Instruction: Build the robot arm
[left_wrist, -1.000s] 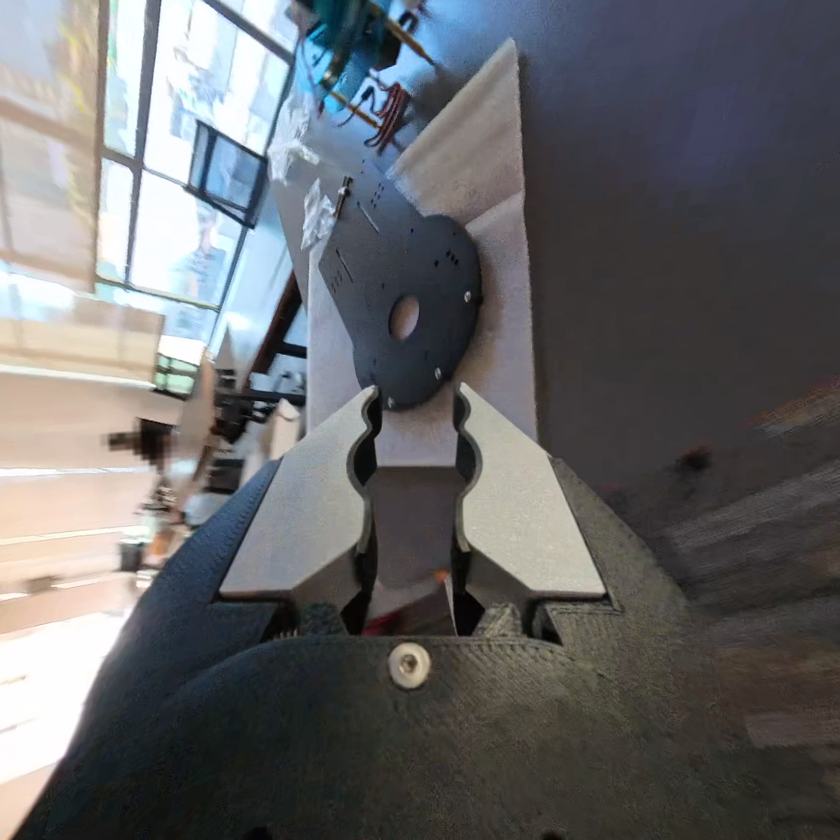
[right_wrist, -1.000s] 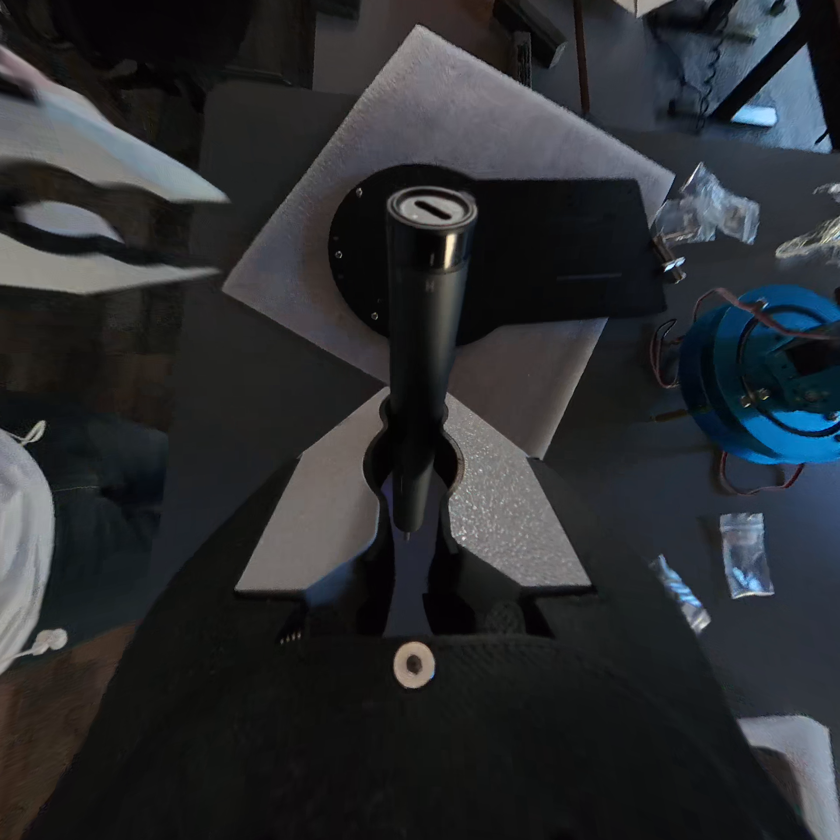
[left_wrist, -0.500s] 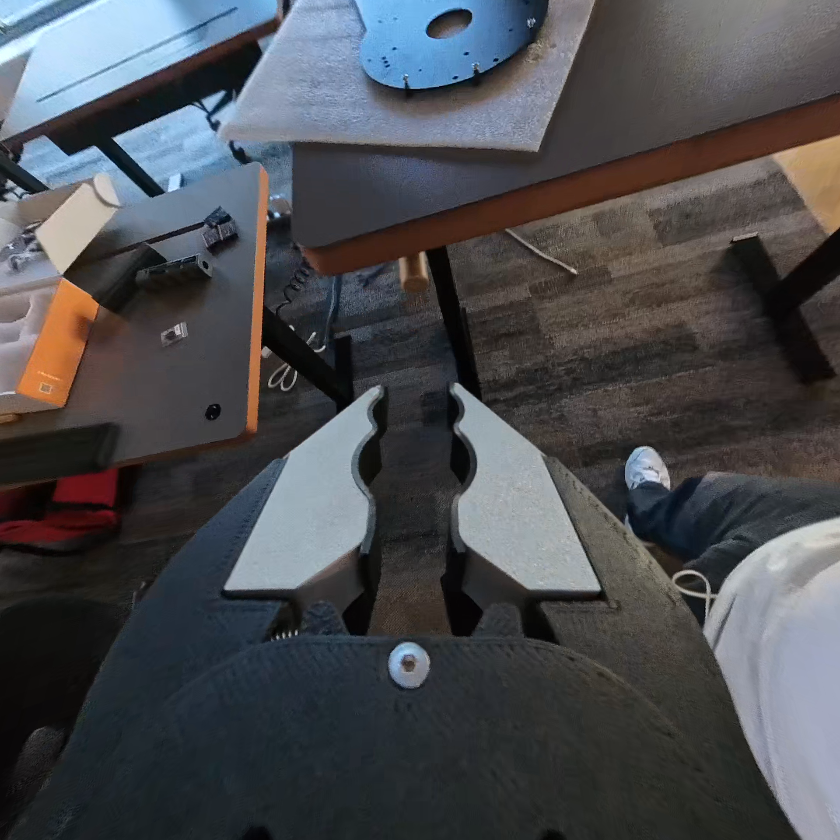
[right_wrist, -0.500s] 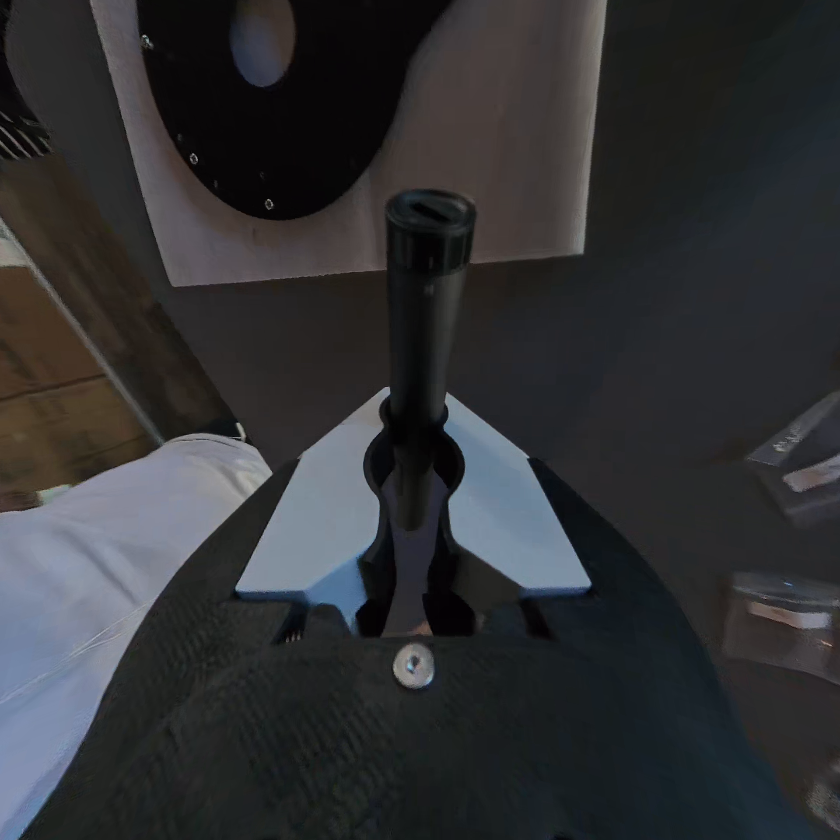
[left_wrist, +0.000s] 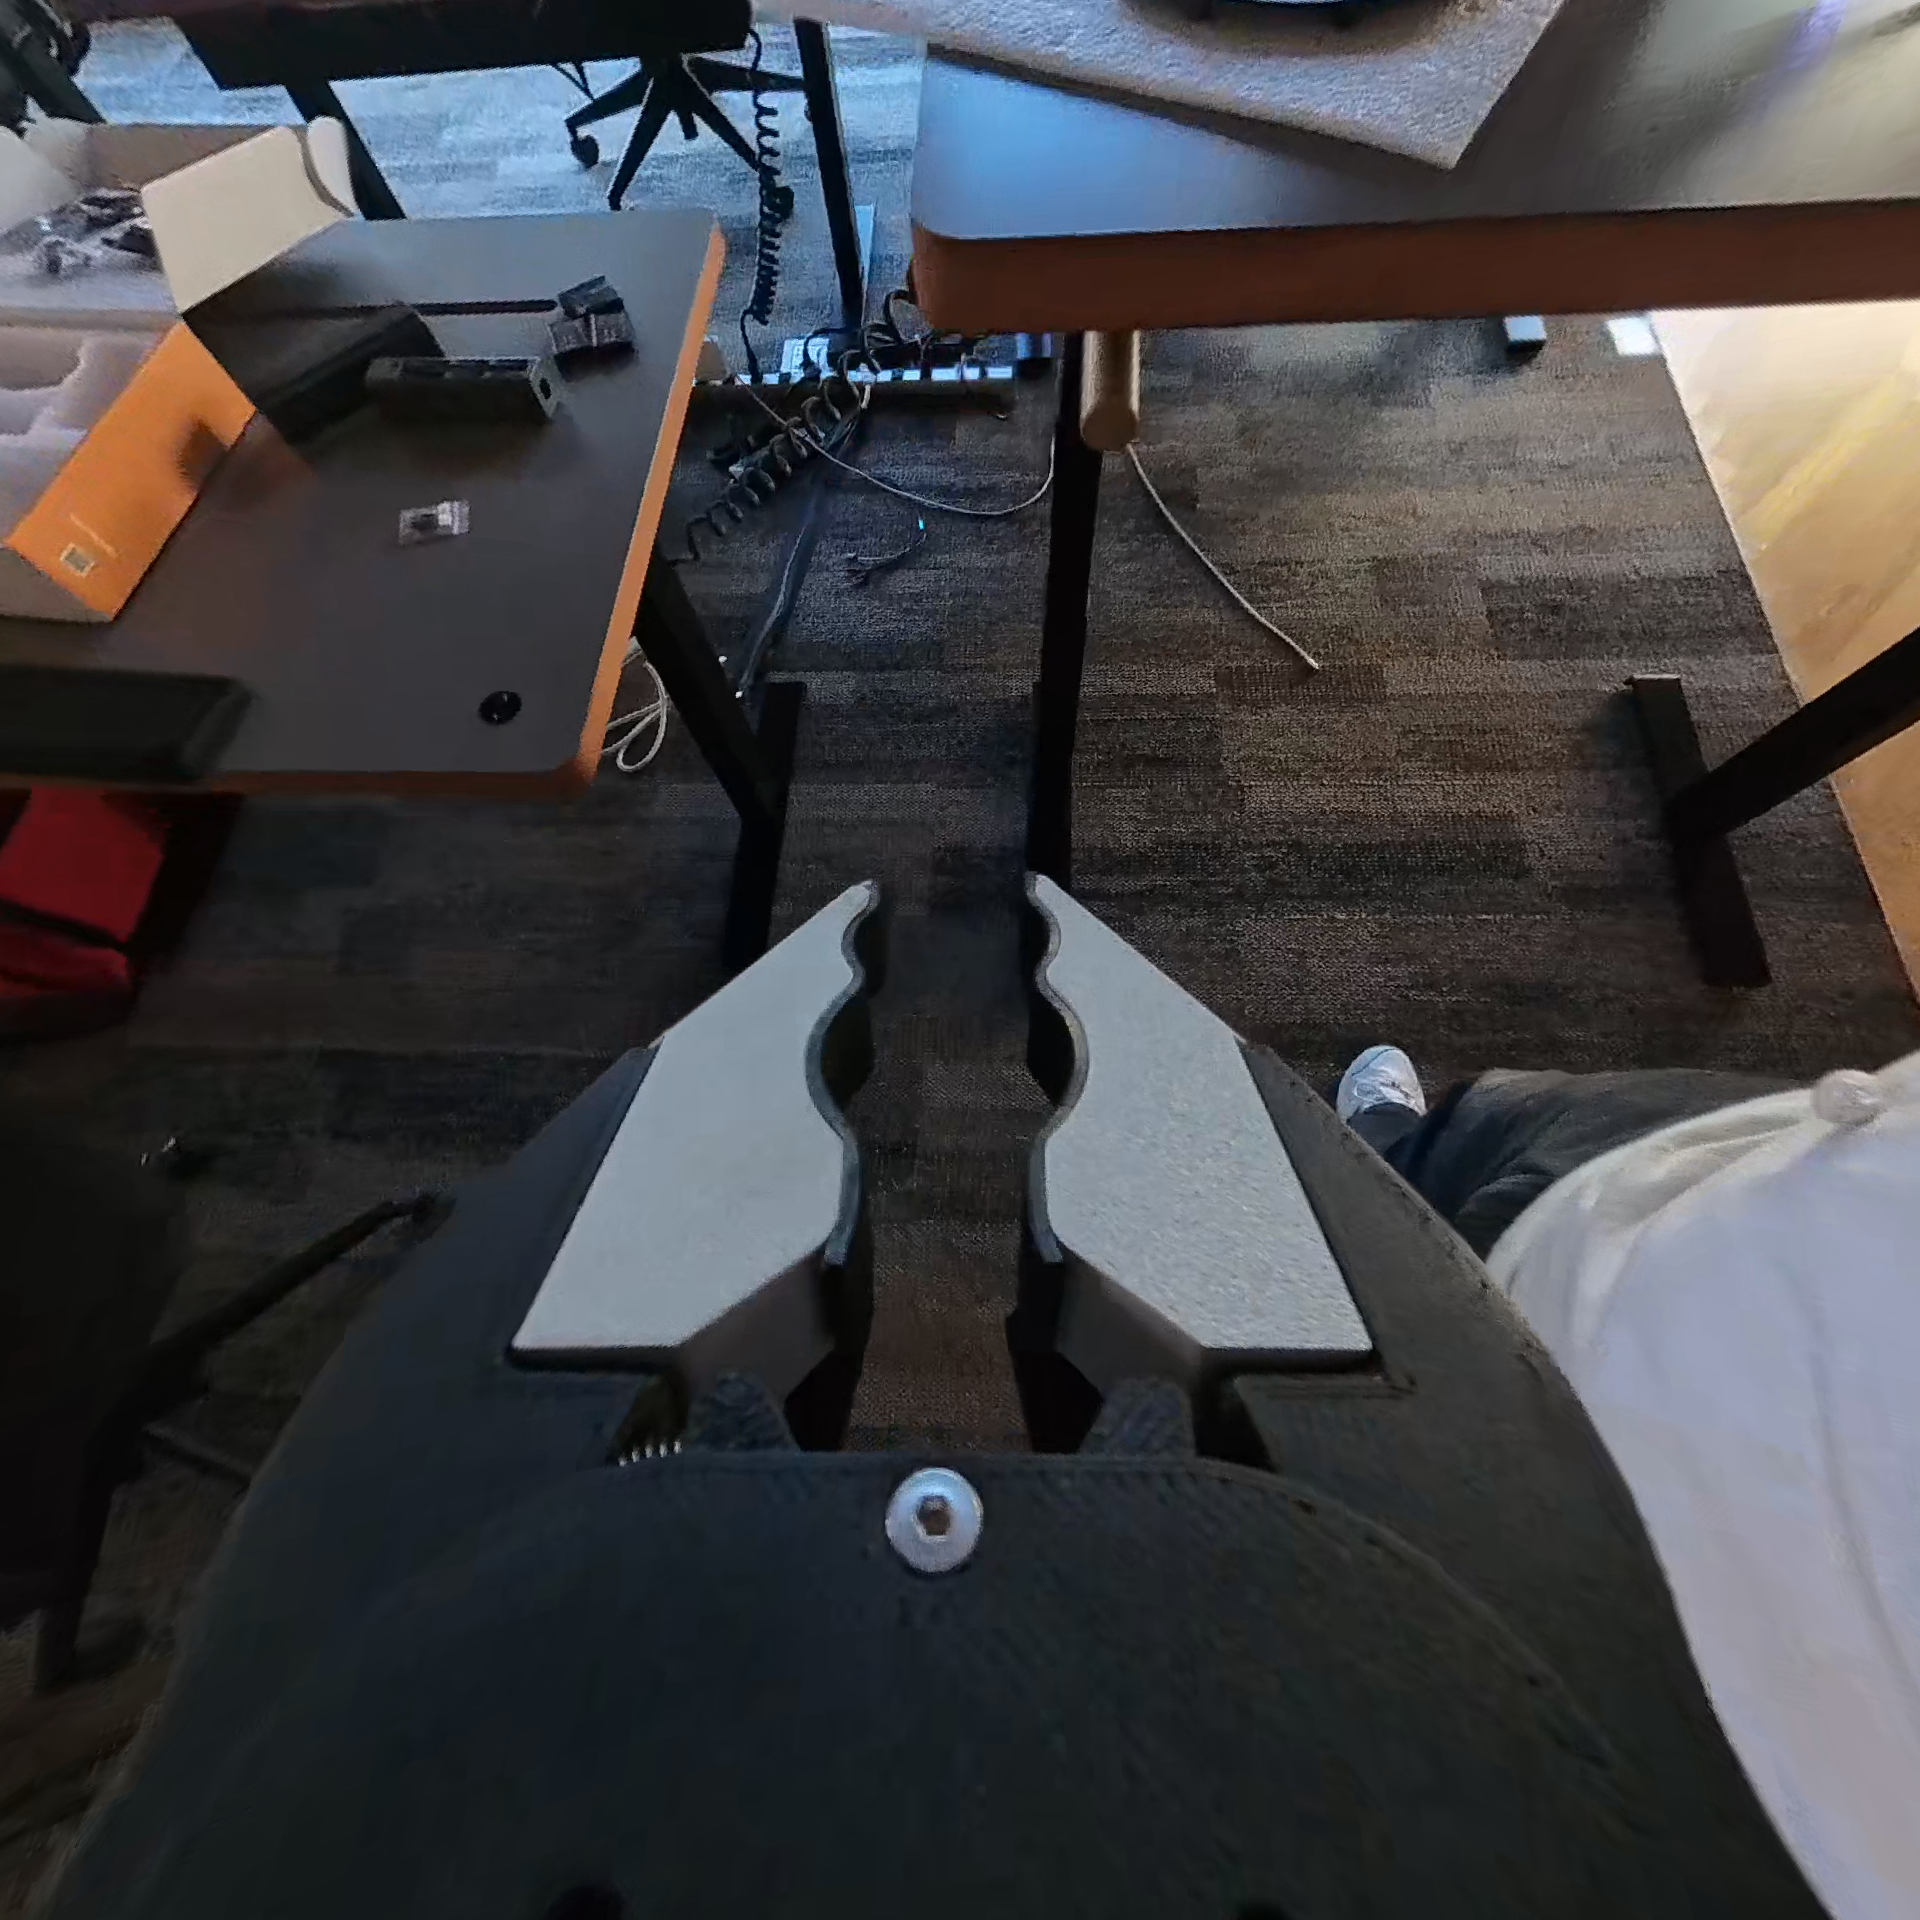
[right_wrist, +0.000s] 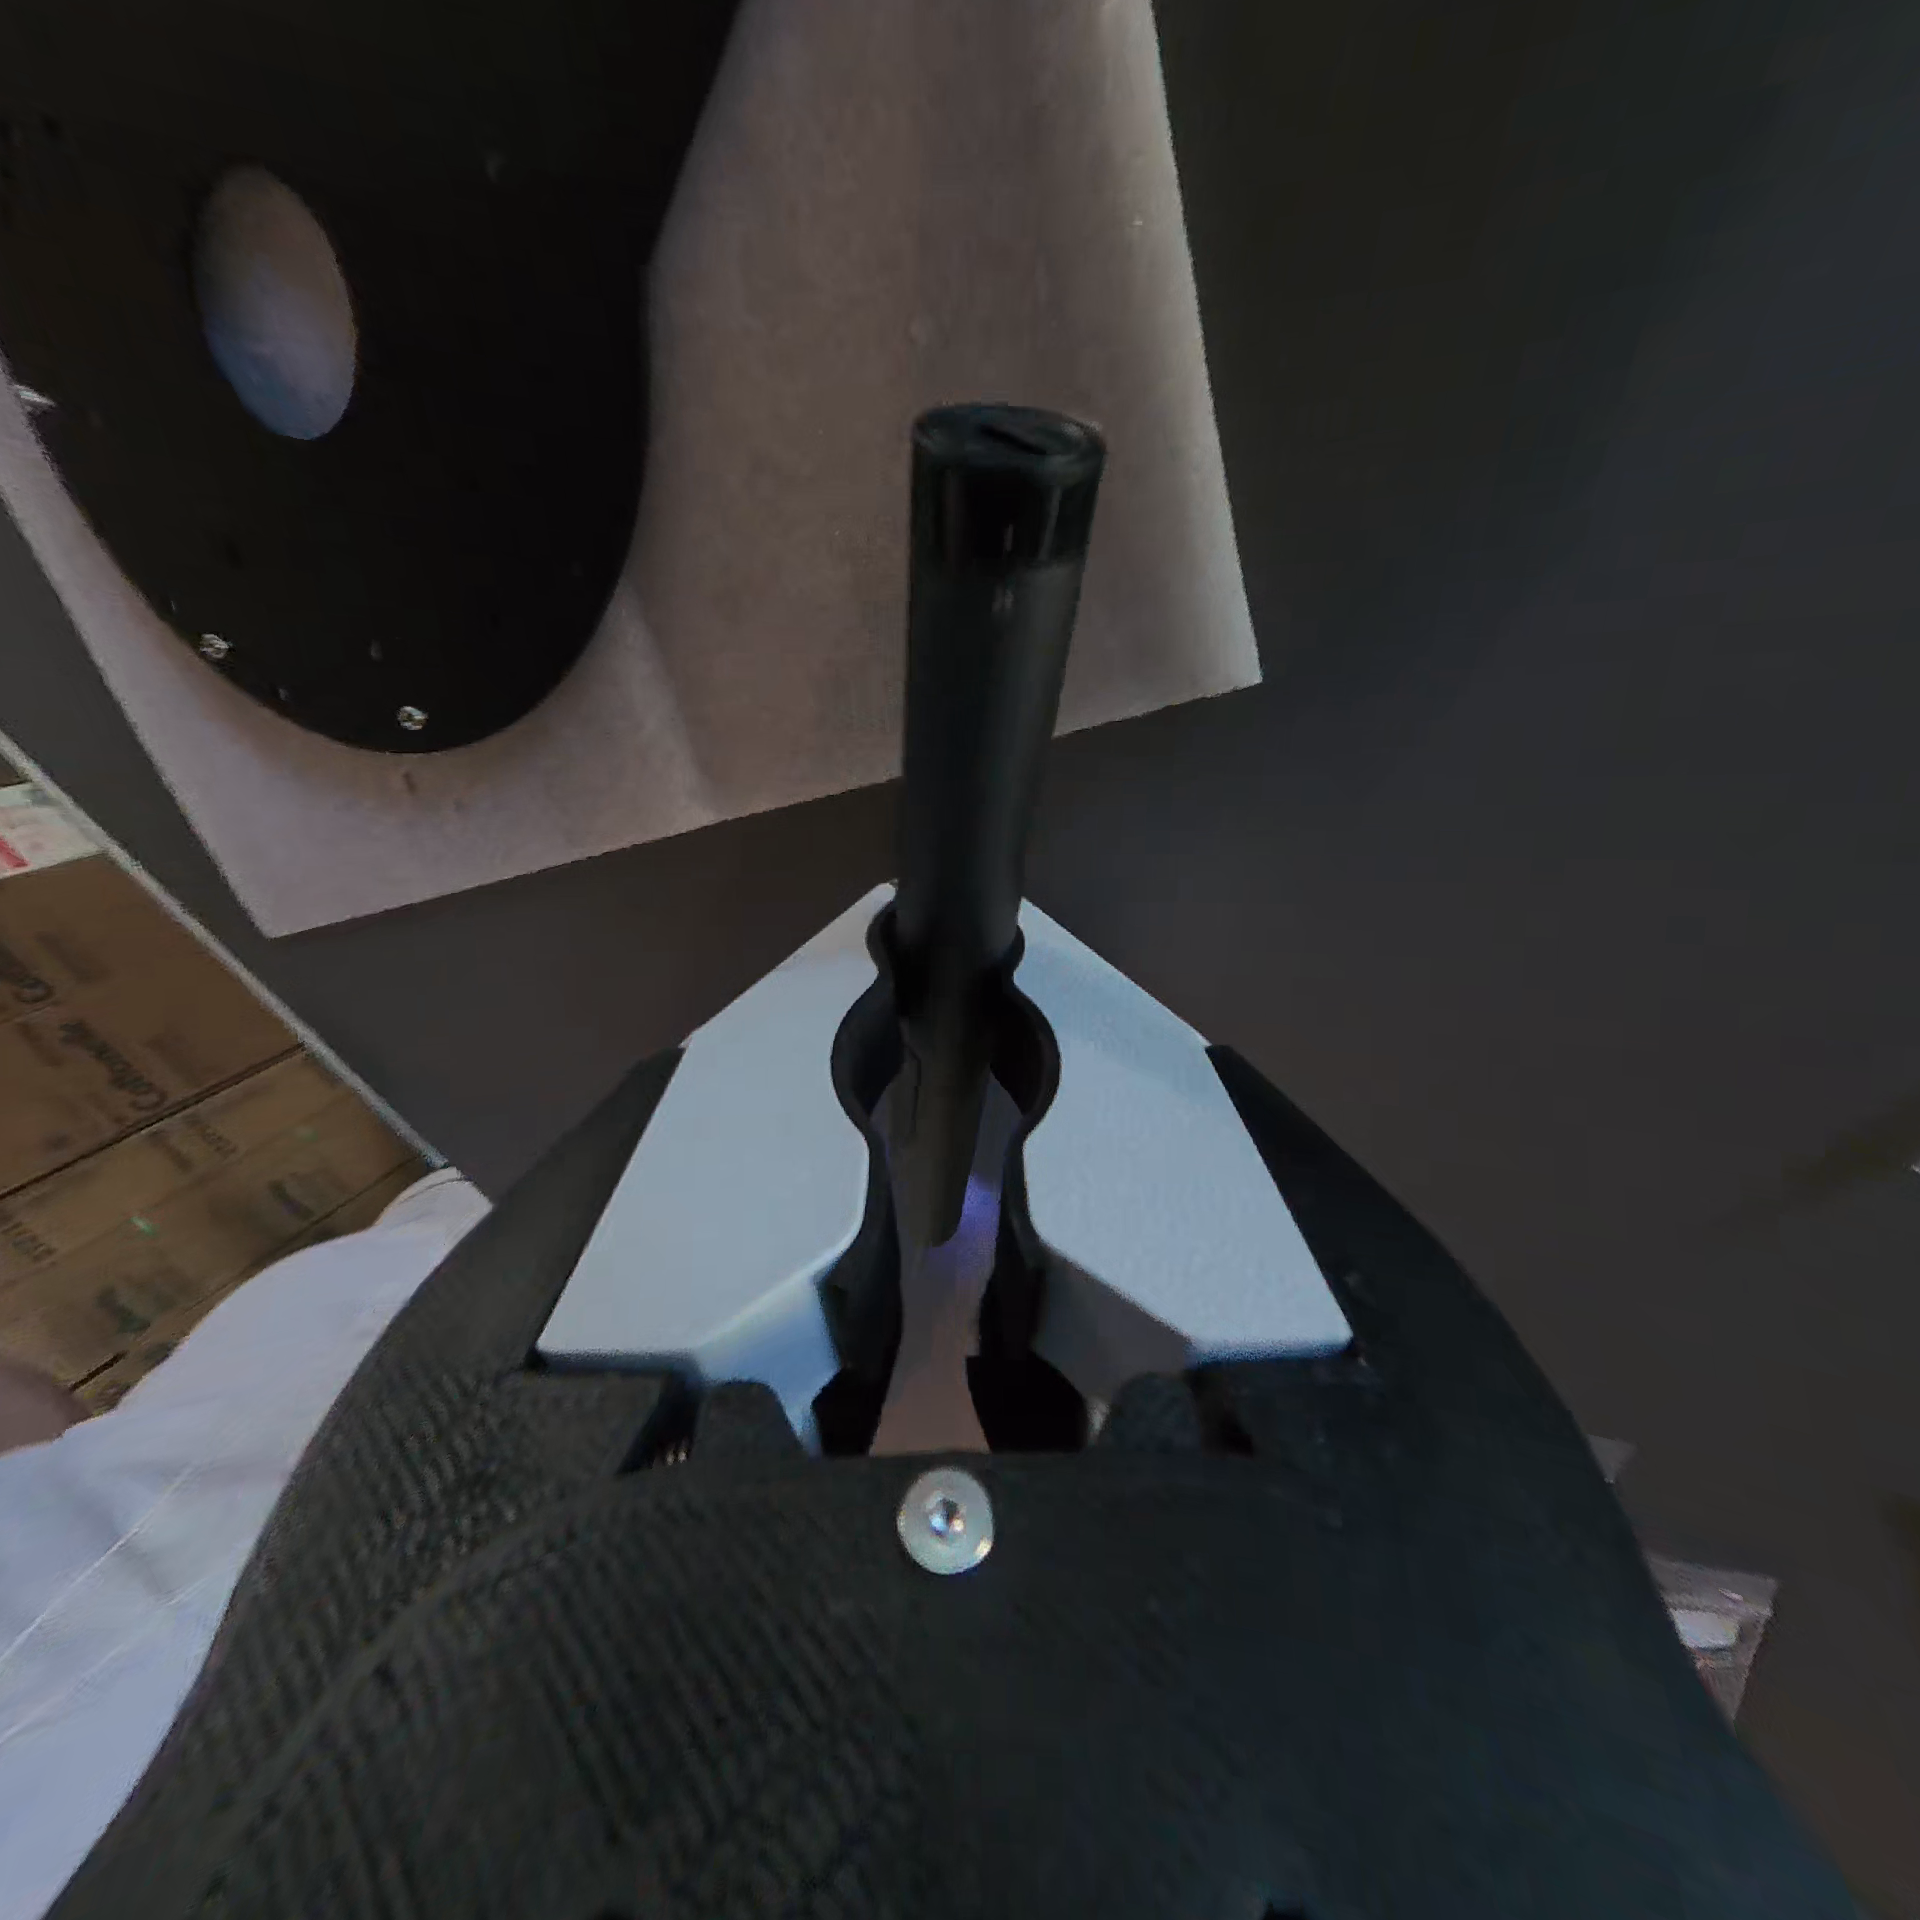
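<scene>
My right gripper (right_wrist: 948, 920) is shut on a black cylindrical screwdriver-like tool (right_wrist: 992, 665), which sticks out forward above a dark table (right_wrist: 1558, 520). A black metal plate with a round hole (right_wrist: 416, 416) lies on a grey foam sheet (right_wrist: 935, 260) just left of the tool. My left gripper (left_wrist: 951, 899) is open and empty. It is off the table and points down at the dark carpet floor (left_wrist: 1351, 727). The foam sheet (left_wrist: 1247, 73) on the table (left_wrist: 1351, 260) shows at the top of the left wrist view.
A lower dark side table (left_wrist: 364, 582) with an orange box (left_wrist: 114, 478) and small black parts stands at left. Cables and a power strip (left_wrist: 852, 374) lie on the floor. A person's leg and white shirt (left_wrist: 1714, 1351) are at right. Cardboard boxes (right_wrist: 135, 1091) show at left. About 55 centimetres separates my left fingertips from my right.
My left gripper has swung off the plate and foam, away from the table, and now faces the floor. My right gripper with the tool has moved toward the table's near edge, right of the plate.
</scene>
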